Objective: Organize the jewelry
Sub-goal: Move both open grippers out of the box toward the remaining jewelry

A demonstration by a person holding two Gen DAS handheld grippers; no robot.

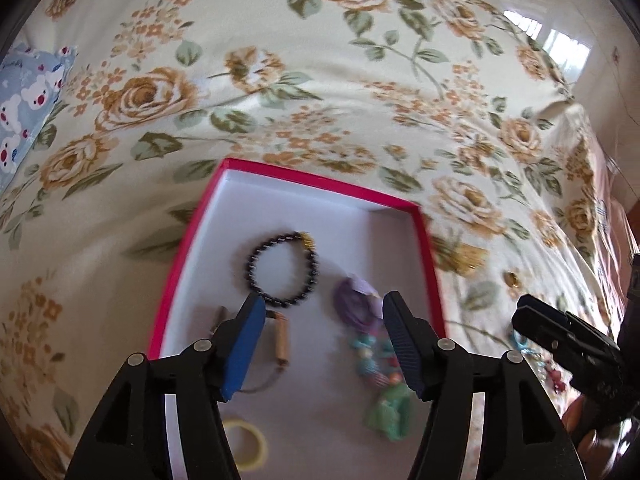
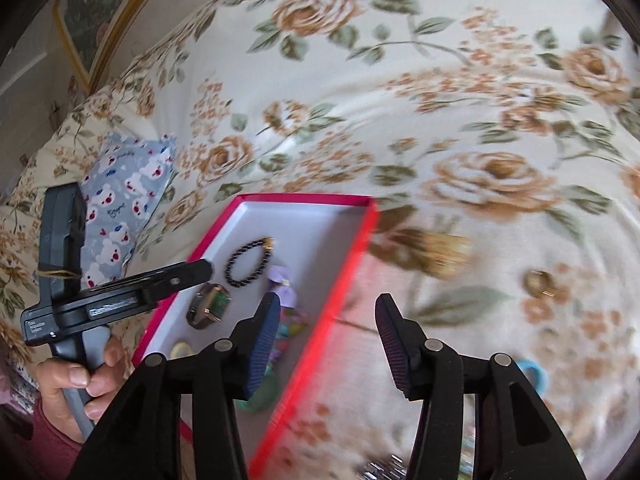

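Note:
A red box with a white inside (image 1: 224, 216) (image 2: 312, 200) lies on the flowered bedspread. In it lie a black bead bracelet (image 1: 285, 270) (image 2: 248, 262), a purple piece (image 1: 356, 304) (image 2: 282, 286), a colourful bead string (image 1: 374, 356), a green piece (image 1: 390, 412), a yellow ring (image 1: 246, 446) and a watch (image 2: 210, 306). My left gripper (image 1: 324, 348) is open and empty above the box; it also shows in the right wrist view (image 2: 200, 270). My right gripper (image 2: 326, 344) is open and empty over the box's right wall. A gold tassel (image 2: 444, 254) (image 1: 468, 258) and a gold ring (image 2: 540, 282) (image 1: 511, 279) lie on the bedspread.
A blue patterned pillow (image 1: 28, 104) (image 2: 120, 208) lies left of the box. A blue ring (image 2: 534, 374) and more trinkets (image 1: 548, 372) lie on the bedspread right of the box. A framed picture (image 2: 96, 12) stands at the far left.

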